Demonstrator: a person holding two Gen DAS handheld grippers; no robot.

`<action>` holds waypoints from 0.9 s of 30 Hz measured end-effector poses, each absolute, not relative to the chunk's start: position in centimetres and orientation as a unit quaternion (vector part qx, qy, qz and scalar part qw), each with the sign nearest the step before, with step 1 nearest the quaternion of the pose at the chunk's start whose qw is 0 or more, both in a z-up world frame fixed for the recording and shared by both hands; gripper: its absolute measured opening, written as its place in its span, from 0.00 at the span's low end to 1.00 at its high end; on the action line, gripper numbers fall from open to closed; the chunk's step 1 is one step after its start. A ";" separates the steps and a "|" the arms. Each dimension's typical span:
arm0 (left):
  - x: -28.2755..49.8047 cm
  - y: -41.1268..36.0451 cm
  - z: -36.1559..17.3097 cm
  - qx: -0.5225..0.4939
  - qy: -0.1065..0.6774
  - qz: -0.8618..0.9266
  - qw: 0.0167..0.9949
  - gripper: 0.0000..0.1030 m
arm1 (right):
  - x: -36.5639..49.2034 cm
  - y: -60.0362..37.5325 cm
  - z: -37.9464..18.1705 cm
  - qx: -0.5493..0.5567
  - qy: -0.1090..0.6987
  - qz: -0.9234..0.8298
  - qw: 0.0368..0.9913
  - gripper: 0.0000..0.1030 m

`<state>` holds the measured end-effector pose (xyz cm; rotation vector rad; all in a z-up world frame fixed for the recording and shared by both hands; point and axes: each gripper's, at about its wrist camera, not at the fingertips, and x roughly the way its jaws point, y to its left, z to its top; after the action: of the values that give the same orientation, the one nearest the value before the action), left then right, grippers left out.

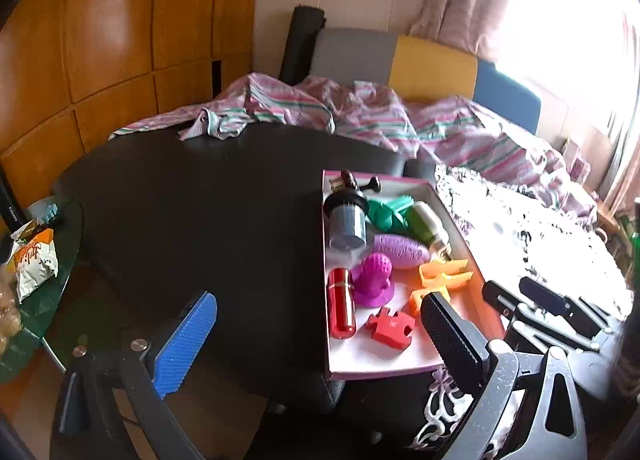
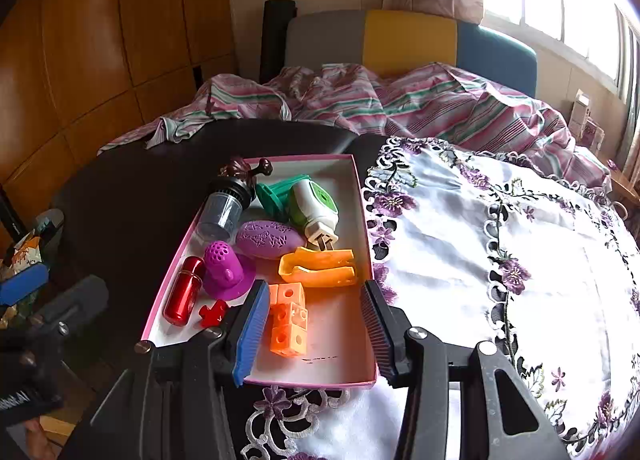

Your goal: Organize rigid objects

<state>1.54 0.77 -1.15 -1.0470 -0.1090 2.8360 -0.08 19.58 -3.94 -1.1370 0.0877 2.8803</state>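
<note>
Since every loose piece seems already gathered in the pink-rimmed box [image 2: 362, 196], handling is the question. Just ahead of the right hand-held gripper [image 2: 314, 334], whose jaws stand partly apart around nothing, the orange cube block [image 2: 289, 320] lies in the box; it looks light, stiff and hollow, best pinched across two flat faces. Beyond it, the orange clip [image 2: 318, 266] is thin and could flex. Left of that, the red cylinder [image 2: 183, 291] looks glossy and likely to slip or roll, so grip it mid-body. The left hand-held gripper [image 1: 320, 340] is spread wide and empty, the box by its right finger [image 1: 452, 340].
</note>
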 end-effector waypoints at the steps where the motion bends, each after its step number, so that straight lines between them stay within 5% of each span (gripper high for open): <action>1: 1.7 0.7 -1.0 -0.343 -0.035 0.937 0.054 1.00 | -0.1 19.5 -3.9 -0.367 0.027 0.930 0.021 0.46; 27: 2.4 0.5 -0.7 -0.333 -0.022 0.942 0.027 1.00 | 0.2 18.6 -4.3 -0.374 0.014 0.927 0.010 0.46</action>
<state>2.36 0.53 -0.72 -1.0284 -0.0673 2.9112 0.17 18.61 -4.29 -1.1666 0.0452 2.8947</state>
